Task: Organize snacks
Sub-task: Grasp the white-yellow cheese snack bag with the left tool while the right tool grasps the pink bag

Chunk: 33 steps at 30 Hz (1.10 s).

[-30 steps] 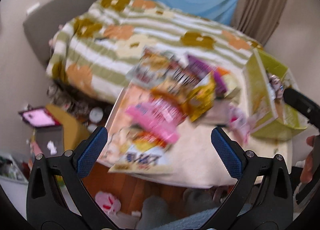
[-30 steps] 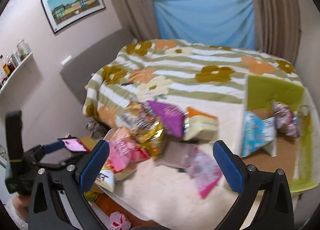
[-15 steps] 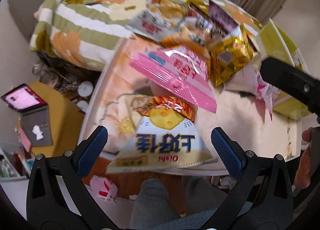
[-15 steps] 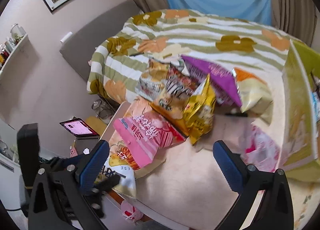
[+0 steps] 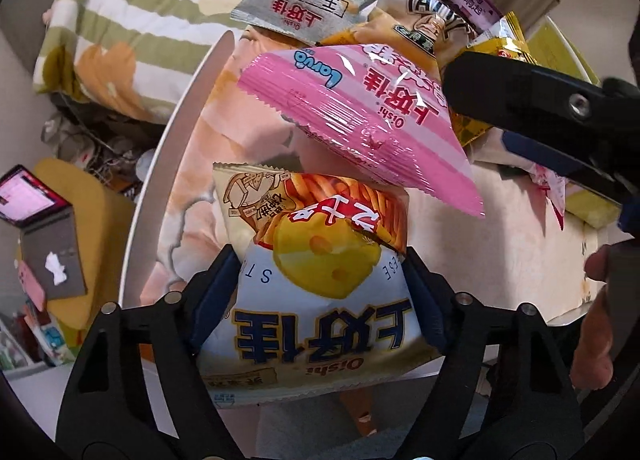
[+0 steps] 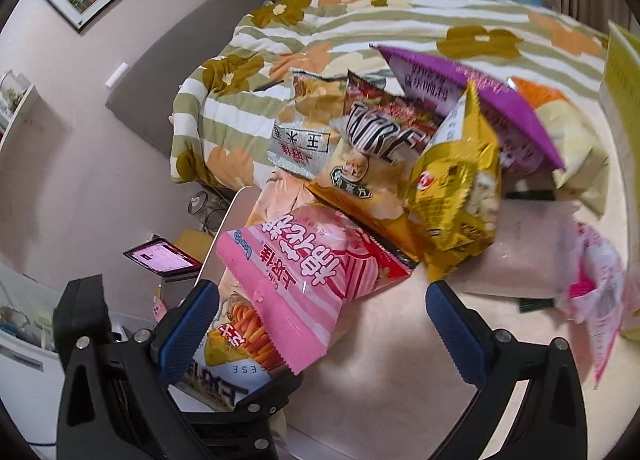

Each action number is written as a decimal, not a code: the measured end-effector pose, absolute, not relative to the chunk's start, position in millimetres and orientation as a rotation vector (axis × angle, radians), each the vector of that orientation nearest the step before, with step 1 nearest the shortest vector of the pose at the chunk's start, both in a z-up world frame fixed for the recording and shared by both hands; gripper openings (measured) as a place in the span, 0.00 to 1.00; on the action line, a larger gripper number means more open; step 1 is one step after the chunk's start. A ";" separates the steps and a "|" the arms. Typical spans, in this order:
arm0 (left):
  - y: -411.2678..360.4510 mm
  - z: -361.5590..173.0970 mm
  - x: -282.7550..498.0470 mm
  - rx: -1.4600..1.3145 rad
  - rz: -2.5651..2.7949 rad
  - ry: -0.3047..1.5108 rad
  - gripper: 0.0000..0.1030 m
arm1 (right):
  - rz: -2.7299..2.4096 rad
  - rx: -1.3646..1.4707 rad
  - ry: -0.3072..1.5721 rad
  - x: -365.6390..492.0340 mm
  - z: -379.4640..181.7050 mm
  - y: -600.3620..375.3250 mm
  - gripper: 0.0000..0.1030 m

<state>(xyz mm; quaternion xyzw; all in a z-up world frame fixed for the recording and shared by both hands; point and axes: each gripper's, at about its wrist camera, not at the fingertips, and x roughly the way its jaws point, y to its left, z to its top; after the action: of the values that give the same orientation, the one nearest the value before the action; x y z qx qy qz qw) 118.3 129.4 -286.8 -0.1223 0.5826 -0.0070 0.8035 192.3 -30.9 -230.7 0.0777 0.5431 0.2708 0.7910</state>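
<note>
My left gripper (image 5: 320, 280) is shut on the white and yellow cheese stick bag (image 5: 320, 300) at the table's near edge; the bag also shows in the right wrist view (image 6: 236, 352). A pink Oishi bag (image 5: 360, 116) lies partly over it, also in the right wrist view (image 6: 304, 280). Behind are a silver bag (image 5: 296, 8), a brown chip bag (image 6: 368, 156), a gold bag (image 6: 460, 188) and a purple bag (image 6: 472, 100). My right gripper (image 6: 320, 324) is open and empty above the pink bag; it shows at the right in the left wrist view (image 5: 540, 100).
A round table (image 5: 160, 164) with a pale cloth holds the pile. A yellow-green box (image 6: 620, 72) stands at the right. A striped flowered bed (image 6: 400, 20) lies behind. A laptop (image 5: 28, 196) sits on a stool at the left. A small pink packet (image 6: 592, 284) lies near the box.
My left gripper has moved in and closed on the cheese stick bag. My right gripper has moved down and closer to the pile, staying open.
</note>
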 end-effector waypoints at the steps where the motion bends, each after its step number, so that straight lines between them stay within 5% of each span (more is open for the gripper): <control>1: 131.2 -286.7 117.6 -0.262 -0.021 1.246 0.72 | 0.581 0.186 1.179 194.1 -233.0 -30.4 1.00; 26: 151.2 -281.0 114.4 -0.251 -0.042 1.249 0.71 | 0.307 0.641 1.453 240.0 -286.2 -16.3 0.99; 33: 151.3 -281.3 116.1 -0.251 -0.040 1.252 0.70 | 0.380 0.664 1.443 240.6 -289.9 -23.1 0.79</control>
<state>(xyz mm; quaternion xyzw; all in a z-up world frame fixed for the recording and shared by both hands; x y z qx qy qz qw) 116.1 151.3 -281.3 -0.1173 0.5842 -0.0188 0.8029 240.6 -23.1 -289.9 0.2962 0.6439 0.1696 0.6847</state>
